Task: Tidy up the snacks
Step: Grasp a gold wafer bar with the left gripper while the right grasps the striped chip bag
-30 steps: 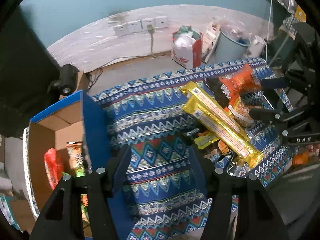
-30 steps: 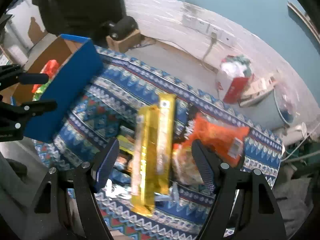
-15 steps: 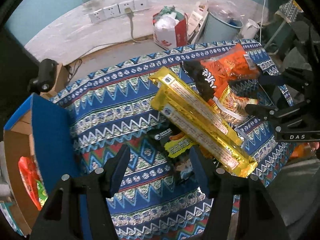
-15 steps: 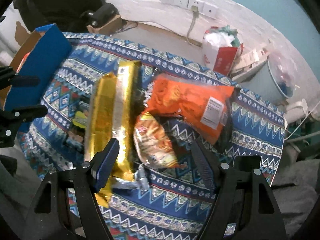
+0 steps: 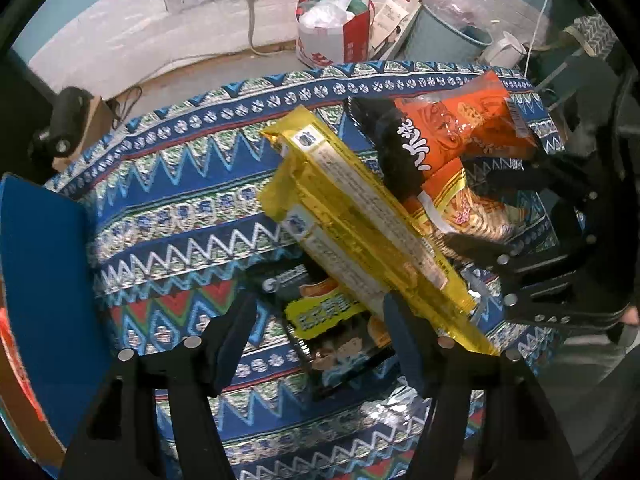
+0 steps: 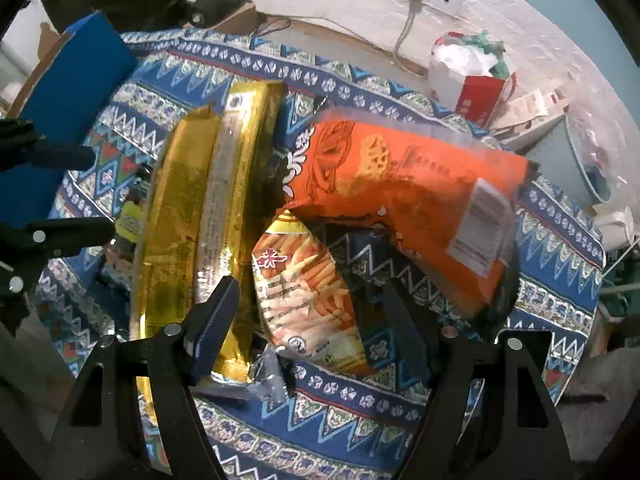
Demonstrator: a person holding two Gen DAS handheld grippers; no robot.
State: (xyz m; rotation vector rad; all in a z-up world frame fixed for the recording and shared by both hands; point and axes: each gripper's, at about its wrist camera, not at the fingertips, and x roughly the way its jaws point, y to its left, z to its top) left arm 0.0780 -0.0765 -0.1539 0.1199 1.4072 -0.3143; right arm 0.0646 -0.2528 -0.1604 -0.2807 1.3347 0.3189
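Left wrist view: left gripper (image 5: pixel 318 332), jaws spread and empty, has been brought closer over the small packets (image 5: pixel 320 312) beside the gold wafer packs (image 5: pixel 360 220). Right gripper (image 6: pixel 308 320), also spread, empty, is seen nearer the fries bag (image 6: pixel 308 292); orange bag (image 6: pixel 412 196) overlaps behind it.

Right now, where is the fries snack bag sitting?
In the right wrist view the fries snack bag lies on the patterned cloth between the open right gripper fingers, with the gold packs left and the orange bag overlapping its top.
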